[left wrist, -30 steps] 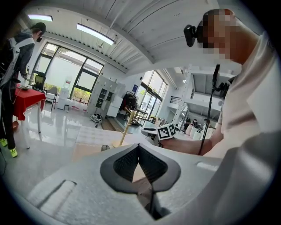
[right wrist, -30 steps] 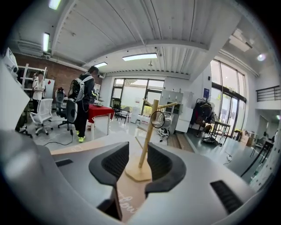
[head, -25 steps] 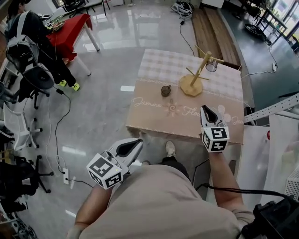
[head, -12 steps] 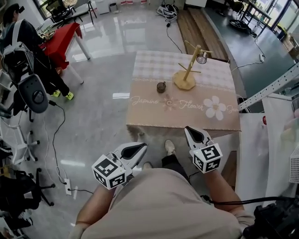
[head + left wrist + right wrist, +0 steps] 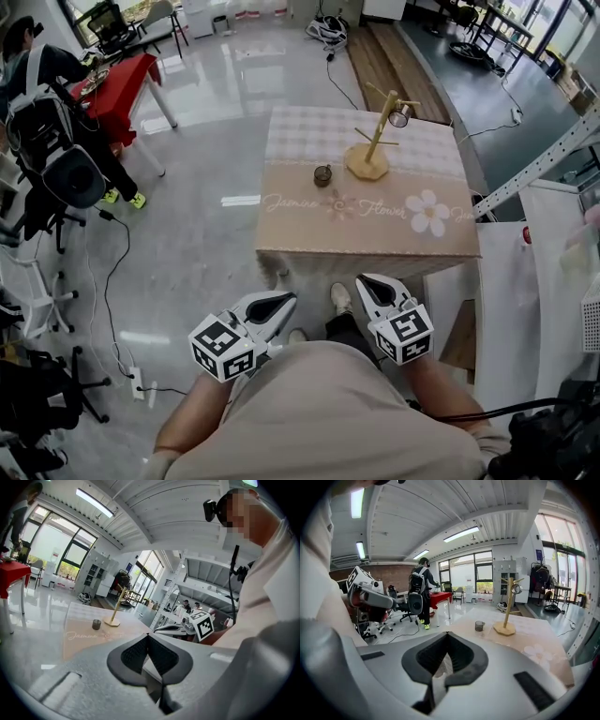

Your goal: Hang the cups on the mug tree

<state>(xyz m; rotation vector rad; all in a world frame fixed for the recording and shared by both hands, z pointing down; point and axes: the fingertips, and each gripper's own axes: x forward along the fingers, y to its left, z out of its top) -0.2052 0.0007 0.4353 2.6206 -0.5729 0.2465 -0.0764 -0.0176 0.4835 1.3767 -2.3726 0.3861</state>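
A wooden mug tree [image 5: 375, 145] stands at the far middle of the cloth-covered table [image 5: 309, 225]. One glass cup [image 5: 400, 114] hangs on its upper right peg. A second small cup [image 5: 322, 174] stands on the cloth left of the tree's base. Both grippers are held close to my body, short of the table's near edge. My left gripper [image 5: 283, 300] is shut and holds nothing. My right gripper [image 5: 366, 282] is also shut with nothing in it. The right gripper view shows the tree [image 5: 508, 607] and standing cup [image 5: 479, 626] far ahead.
A person with a backpack [image 5: 42, 89] stands by a red table [image 5: 127, 75] at the far left. Office chairs [image 5: 37, 262] and floor cables [image 5: 112, 272] lie to the left. A white rack [image 5: 534, 159] and bags crowd the right side.
My right gripper has drawn back from over the table's front edge to beside my body. The left gripper shifted slightly. The table now sits farther away in the head view.
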